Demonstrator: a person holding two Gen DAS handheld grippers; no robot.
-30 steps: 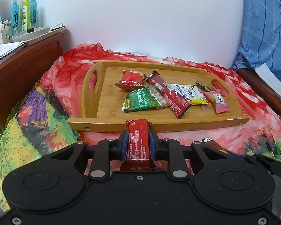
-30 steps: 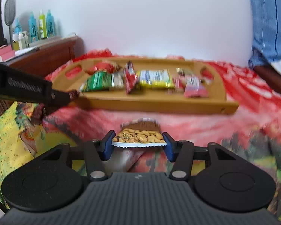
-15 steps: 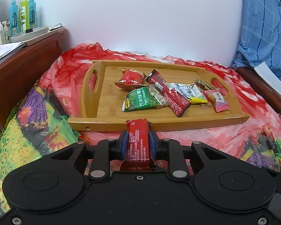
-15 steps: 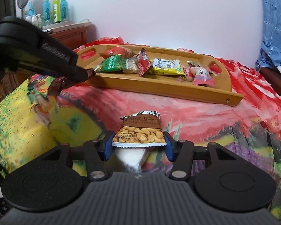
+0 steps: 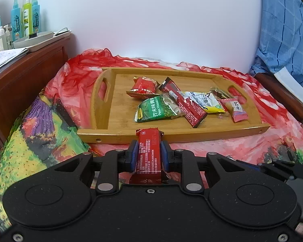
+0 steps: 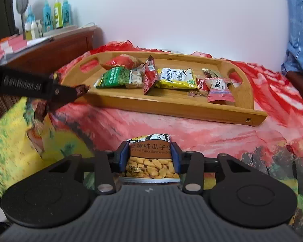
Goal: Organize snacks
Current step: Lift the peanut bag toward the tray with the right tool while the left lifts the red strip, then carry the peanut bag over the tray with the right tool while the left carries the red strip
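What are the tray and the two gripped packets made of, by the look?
Tray: wood, likely bamboo; pale honey grain, satin sheen, cut-out handles.
Red bar wrapper in the left tool: glossy plastic film, probably foil-lined; crimped ends.
Sunflower seed packet in the right tool: printed glossy film, creased.

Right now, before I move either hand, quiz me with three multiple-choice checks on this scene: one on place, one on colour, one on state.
1. Where is the green pea packet?
A. in the wooden tray
B. on the bedspread
C. on the dresser

2. What colour is the bar in the left gripper?
A. blue
B. red
C. white

3. The right gripper is:
A. empty
B. out of view
C. shut on the sunflower seed packet

Key: A, it lies among the snacks inside the rim; B, red wrapper; C, its jaws, just closing, press the packet's sides.
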